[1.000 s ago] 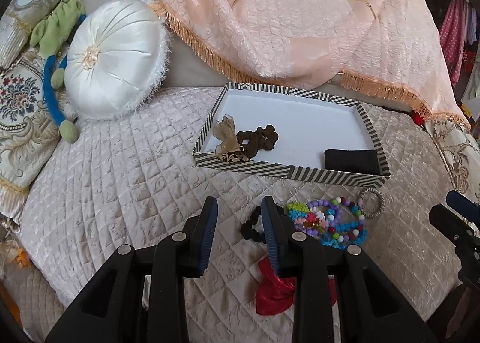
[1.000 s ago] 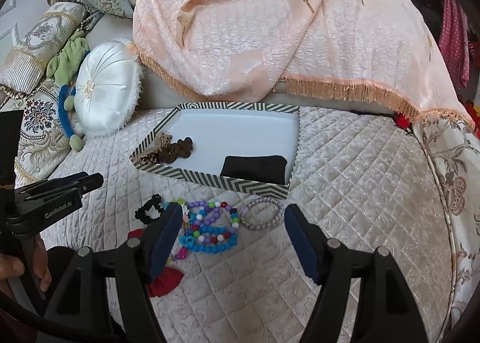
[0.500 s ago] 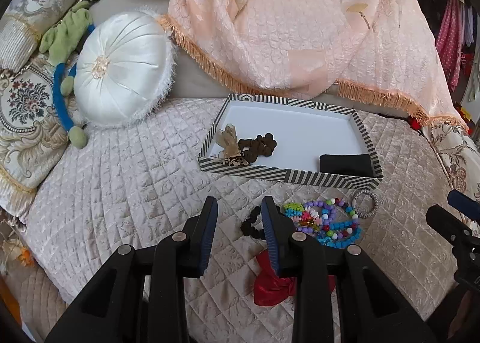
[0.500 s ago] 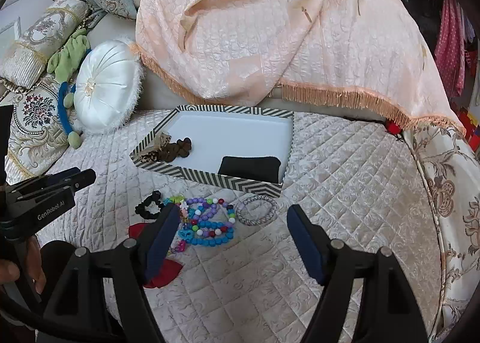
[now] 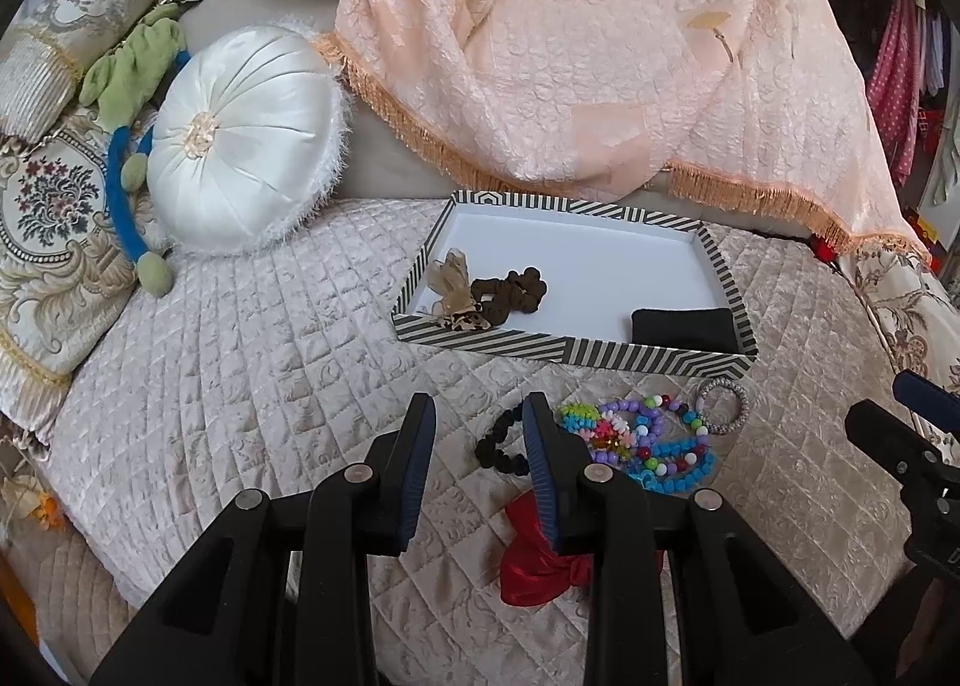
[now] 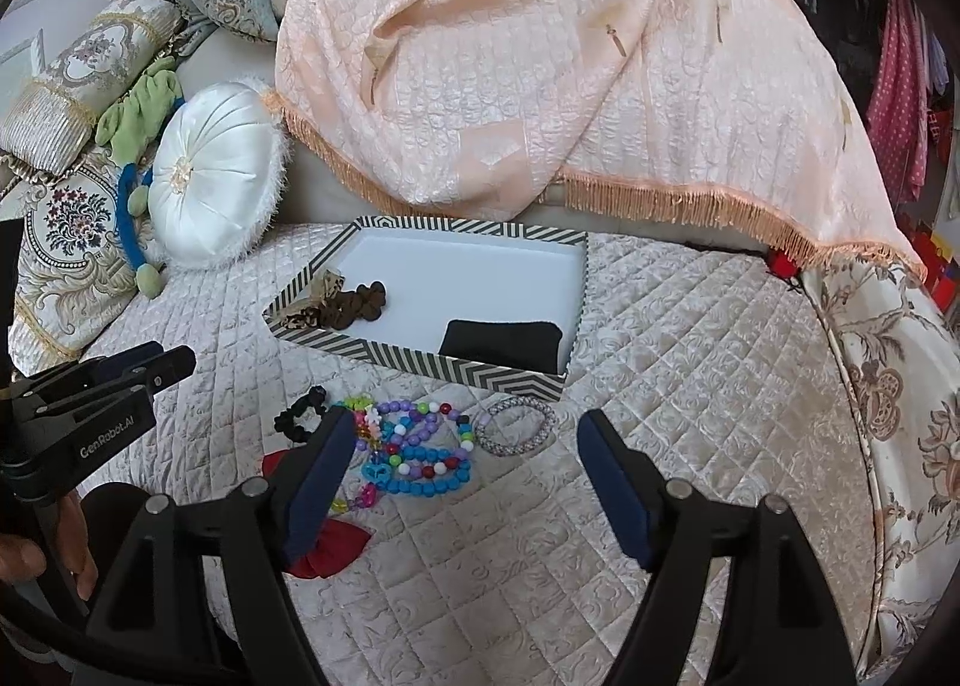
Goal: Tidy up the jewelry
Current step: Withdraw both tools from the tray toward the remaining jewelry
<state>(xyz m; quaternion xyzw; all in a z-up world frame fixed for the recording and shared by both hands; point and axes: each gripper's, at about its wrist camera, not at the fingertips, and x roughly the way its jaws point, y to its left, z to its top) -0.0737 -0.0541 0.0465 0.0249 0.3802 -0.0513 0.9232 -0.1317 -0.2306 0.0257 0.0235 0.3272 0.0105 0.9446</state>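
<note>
A striped tray point(image 5: 564, 351) point(image 6: 420, 362) lies on the quilted bed. It holds a brown scrunchie point(image 5: 510, 288), a beige bow point(image 5: 451, 290) and a black pouch point(image 5: 684, 326) point(image 6: 501, 339). In front of the tray lie a black scrunchie point(image 5: 498, 446) point(image 6: 297, 419), colourful bead bracelets point(image 5: 642, 443) point(image 6: 414, 446), a silver bangle point(image 5: 723, 398) point(image 6: 516, 425) and a red bow point(image 5: 540, 566) point(image 6: 327, 551). My left gripper point(image 5: 477, 434) is open and empty above the quilt, just left of the black scrunchie. My right gripper point(image 6: 462, 446) is wide open and empty, held above the beads and bangle.
A round white cushion point(image 5: 240, 140) and a green and blue plush toy point(image 5: 129, 86) lie at the back left. A peach fringed blanket point(image 5: 600, 56) is draped behind the tray. Patterned pillows point(image 5: 42, 218) sit at the far left.
Both grippers have drawn back and risen a little, so the tray and the jewellery look farther away. Nothing was picked up and the jaws kept their width.
</note>
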